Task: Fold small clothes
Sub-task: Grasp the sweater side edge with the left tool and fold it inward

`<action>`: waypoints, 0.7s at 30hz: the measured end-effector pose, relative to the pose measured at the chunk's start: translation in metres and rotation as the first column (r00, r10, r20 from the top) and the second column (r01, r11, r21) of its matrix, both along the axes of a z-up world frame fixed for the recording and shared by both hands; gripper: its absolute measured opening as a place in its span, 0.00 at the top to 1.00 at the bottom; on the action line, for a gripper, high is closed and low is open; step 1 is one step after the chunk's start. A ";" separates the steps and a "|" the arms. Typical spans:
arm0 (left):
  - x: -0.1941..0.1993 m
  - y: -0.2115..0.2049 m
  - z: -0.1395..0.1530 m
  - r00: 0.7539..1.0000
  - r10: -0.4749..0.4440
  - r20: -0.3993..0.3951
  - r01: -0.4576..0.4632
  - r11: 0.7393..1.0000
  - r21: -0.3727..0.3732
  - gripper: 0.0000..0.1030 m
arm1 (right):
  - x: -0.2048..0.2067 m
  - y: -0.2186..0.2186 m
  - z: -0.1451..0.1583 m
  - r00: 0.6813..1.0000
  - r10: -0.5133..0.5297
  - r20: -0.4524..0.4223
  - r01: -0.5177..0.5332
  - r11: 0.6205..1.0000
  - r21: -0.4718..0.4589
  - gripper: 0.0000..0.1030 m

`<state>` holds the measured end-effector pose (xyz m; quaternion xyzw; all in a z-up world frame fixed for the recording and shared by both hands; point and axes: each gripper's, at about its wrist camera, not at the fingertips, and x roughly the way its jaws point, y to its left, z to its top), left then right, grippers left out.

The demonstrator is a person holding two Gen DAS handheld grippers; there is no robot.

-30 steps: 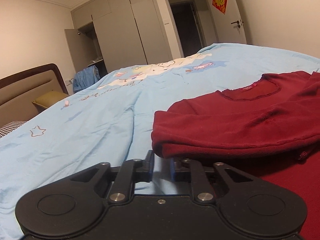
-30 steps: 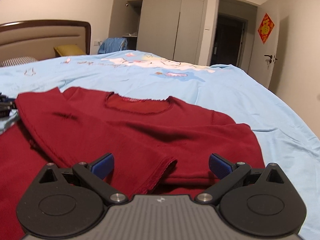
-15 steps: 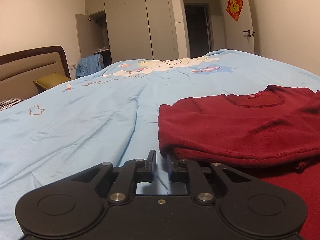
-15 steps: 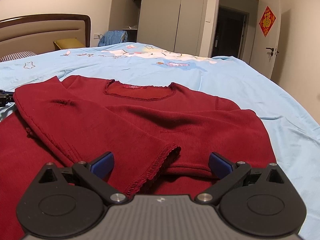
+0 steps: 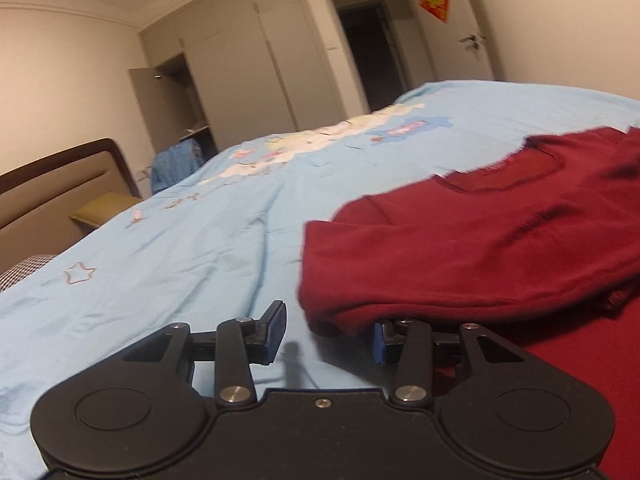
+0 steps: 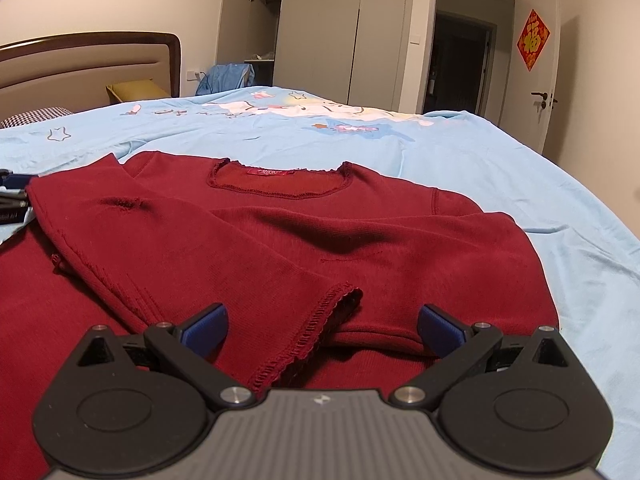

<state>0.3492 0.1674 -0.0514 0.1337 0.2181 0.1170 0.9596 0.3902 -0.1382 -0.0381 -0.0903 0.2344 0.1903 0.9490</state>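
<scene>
Right wrist view: right gripper (image 6: 322, 326) gaping, empty, over sweater (image 6: 280, 232) cuff; bare bedsheet (image 6: 500, 168) rightward. Neck label unreadable, perhaps blurred. Left gripper (image 5: 328, 330) parted, empty, at sleeve fold.

I read one sign clearly: a red diamond door hanging (image 6: 533, 39) on the white door (image 6: 538, 92), bearing the gold character 福. In the left wrist view the same hanging is too blurred to read. The red neck label (image 6: 269, 171) inside the sweater (image 6: 280, 240) carries lettering too small to read.
</scene>
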 end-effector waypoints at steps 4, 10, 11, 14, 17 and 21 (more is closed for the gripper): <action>-0.001 0.002 0.009 0.999 -0.006 0.054 0.006 1.000 -0.011 0.58 | 0.000 0.000 -0.001 1.000 0.000 0.000 0.000 1.000 0.004 0.00; -0.001 -0.010 0.008 0.996 -0.078 0.049 0.076 0.996 0.045 0.89 | 0.000 -0.001 -0.001 1.000 0.000 0.000 0.000 1.000 0.004 0.00; -0.002 -0.010 0.008 0.996 -0.069 0.053 0.067 0.997 0.046 0.90 | 0.000 -0.001 -0.001 1.000 0.000 0.000 0.000 1.000 0.004 0.00; -0.004 0.001 0.010 0.999 -0.003 0.053 0.004 1.000 -0.025 0.91 | 0.000 0.000 -0.002 1.000 0.000 0.002 0.000 1.000 0.002 0.00; -0.001 0.020 0.003 0.999 0.050 0.001 -0.049 0.986 -0.159 0.91 | 0.000 0.000 -0.003 1.000 0.002 0.004 -0.002 1.000 0.000 0.00; 0.001 0.025 -0.002 0.998 0.057 -0.023 -0.060 0.977 -0.207 0.91 | 0.000 0.000 -0.003 1.000 0.002 0.005 -0.002 1.000 0.000 0.00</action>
